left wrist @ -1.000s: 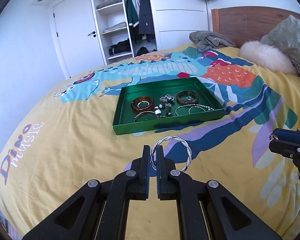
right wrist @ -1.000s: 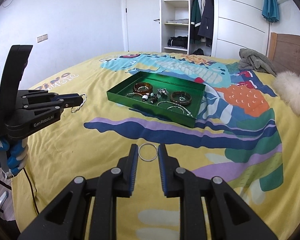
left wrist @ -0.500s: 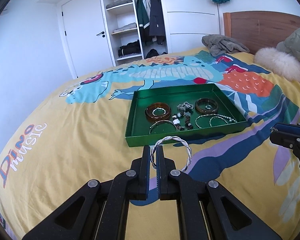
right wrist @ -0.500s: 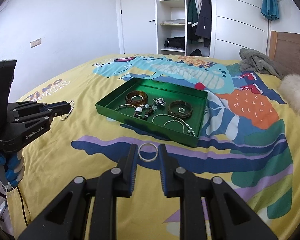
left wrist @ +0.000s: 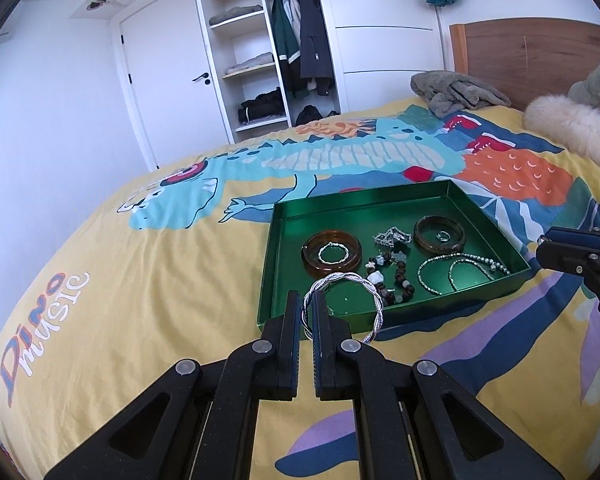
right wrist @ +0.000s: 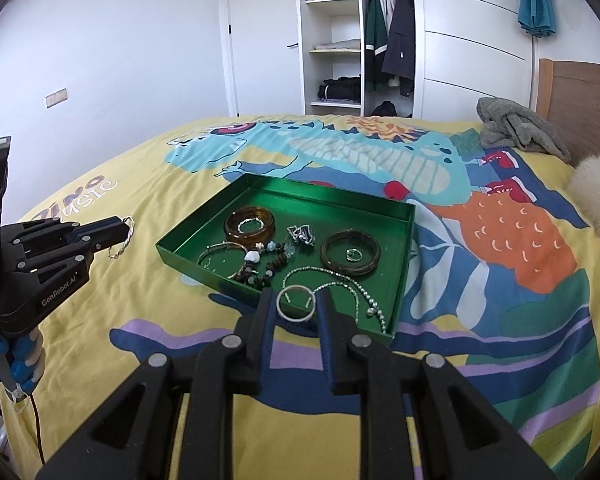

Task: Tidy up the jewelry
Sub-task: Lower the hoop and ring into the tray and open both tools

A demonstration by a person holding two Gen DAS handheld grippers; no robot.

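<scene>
Nearest in the left wrist view, the left tongs [left wrist: 308, 312] are pinched nearly closed on the rim of a twisted silver bangle [left wrist: 374, 294], which stands up from the pads and hangs over the near edge of the green tray [left wrist: 269, 256]. In the right wrist view, the right tongs [right wrist: 295, 305] are parted only as far as the plain silver ring [right wrist: 296, 304] clamped flat between the pads, above the tray's near corner. The tray sits on the bed, on a yellow bedspread [left wrist: 140, 300] printed with a blue dinosaur. Inside it, on the near side, lie a dark beaded bracelet [left wrist: 396, 276] and a looped bead chain [left wrist: 460, 266]; behind them are two amber bangles, the left amber bangle [left wrist: 332, 254] with a small silver ring lying inside it and the right amber bangle [left wrist: 440, 234] with another small ring inside, and a silver charm cluster [left wrist: 392, 237] between the two. A thin silver bangle [right wrist: 220, 254] rests by the beads in the right view. Farther back, a grey blanket [left wrist: 456, 92] and a fluffy cream cushion [left wrist: 572, 130] lie by the wooden headboard [left wrist: 532, 56], and an open wardrobe [left wrist: 268, 48] with hanging jackets stands against the far wall beside a white door [left wrist: 168, 88].
</scene>
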